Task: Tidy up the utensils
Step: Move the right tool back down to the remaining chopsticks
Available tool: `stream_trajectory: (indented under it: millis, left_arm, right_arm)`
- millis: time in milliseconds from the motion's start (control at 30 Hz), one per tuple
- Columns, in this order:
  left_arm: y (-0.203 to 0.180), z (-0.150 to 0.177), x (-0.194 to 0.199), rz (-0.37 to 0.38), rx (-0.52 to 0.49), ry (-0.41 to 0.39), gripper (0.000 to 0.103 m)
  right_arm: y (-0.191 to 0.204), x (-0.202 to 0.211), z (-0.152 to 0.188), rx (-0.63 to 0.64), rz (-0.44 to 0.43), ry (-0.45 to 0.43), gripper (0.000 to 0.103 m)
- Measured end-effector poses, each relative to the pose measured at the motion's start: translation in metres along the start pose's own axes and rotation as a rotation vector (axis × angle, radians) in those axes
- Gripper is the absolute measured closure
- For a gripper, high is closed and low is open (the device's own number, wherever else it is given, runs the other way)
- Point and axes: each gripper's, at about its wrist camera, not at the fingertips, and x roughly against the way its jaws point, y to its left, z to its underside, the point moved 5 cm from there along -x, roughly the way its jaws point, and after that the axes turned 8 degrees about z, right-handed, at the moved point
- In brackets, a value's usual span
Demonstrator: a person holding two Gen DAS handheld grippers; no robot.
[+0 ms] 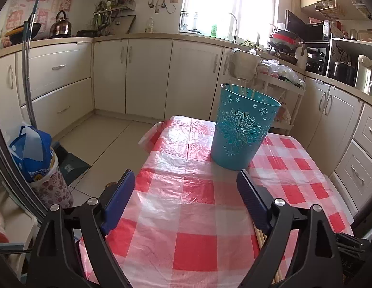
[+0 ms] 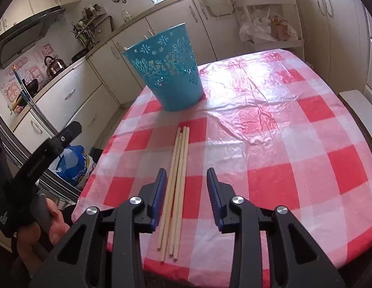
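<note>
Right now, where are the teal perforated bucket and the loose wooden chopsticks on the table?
Teal perforated bucket (image 2: 171, 72): right wrist view, front wall.
Loose wooden chopsticks (image 2: 177, 168): right wrist view, middle of the bundle.

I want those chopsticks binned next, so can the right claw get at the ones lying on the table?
Probably yes. The right claw is open with the chopsticks lying between its fingers, nothing on top of them, and the bin stands well beyond.
</note>
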Motion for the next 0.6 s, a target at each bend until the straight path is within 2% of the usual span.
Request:
stream_trajectory:
  millis: [267, 600]
  left_arm:
    - [-0.008, 0.004, 0.043, -0.012, -0.034, 0.001, 0.019]
    - [-0.009, 0.0, 0.075, -0.014, -0.045, -0.02, 0.017]
  right_arm:
    - [0.001, 0.015, 0.018, 0.021, 0.016, 0.004, 0.068]
    - [0.008, 0.016, 0.027, 0.046, 0.032, 0.021, 0.068]
